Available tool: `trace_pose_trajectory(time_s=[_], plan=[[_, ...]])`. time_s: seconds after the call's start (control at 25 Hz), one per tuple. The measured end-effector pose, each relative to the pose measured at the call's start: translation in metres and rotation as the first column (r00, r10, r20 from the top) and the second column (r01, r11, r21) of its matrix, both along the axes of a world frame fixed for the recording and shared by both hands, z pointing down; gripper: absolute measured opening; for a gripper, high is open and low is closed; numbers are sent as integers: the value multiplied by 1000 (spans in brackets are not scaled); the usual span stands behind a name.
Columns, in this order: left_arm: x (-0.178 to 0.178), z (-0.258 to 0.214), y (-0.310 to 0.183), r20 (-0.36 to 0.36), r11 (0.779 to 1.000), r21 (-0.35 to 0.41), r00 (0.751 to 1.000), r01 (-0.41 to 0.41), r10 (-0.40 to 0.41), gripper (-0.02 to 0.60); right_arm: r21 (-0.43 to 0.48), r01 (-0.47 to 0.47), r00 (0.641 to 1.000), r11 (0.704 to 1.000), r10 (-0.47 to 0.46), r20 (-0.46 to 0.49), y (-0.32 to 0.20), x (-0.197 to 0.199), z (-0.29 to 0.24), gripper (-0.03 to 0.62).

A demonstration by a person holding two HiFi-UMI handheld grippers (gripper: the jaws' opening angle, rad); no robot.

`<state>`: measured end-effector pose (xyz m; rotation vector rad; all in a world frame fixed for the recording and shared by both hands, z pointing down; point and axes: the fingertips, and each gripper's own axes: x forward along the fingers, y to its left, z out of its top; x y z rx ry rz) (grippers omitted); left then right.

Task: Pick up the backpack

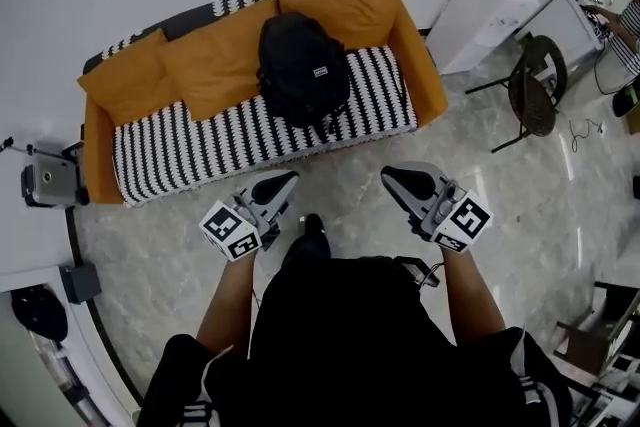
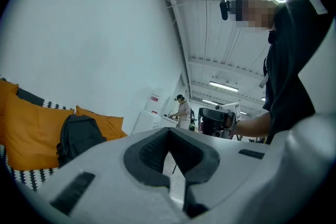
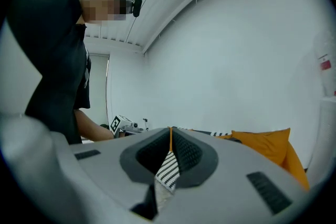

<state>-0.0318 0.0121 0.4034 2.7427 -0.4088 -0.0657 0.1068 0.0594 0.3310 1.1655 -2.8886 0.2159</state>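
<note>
Black backpack [image 1: 303,67]: one, far, on one orange sofa [image 1: 425,80] | left tongs [image 1: 288,179]: closed, empty | right tongs [image 1: 390,178]: closed, empty

The head view's right edge cuts off a person [image 1: 626,20].

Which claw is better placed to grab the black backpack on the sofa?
Probably the left gripper: it lines up more nearly with the backpack, which shows in its own view. The right gripper sits off to the side. Both are shut.
</note>
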Motion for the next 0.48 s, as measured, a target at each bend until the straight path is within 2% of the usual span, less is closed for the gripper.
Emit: trace_pose_trajectory(time_s=[0.32,0.48], plan=[[12,10,-97,10,995,-36,995,96,-95,6,9,70,998,998,-70,-8,-124,18,-2,29],[30,28,-144,31,986,-65,988,151,-149,6,10,125,992,992,-126,29,-186,40,11,29]])
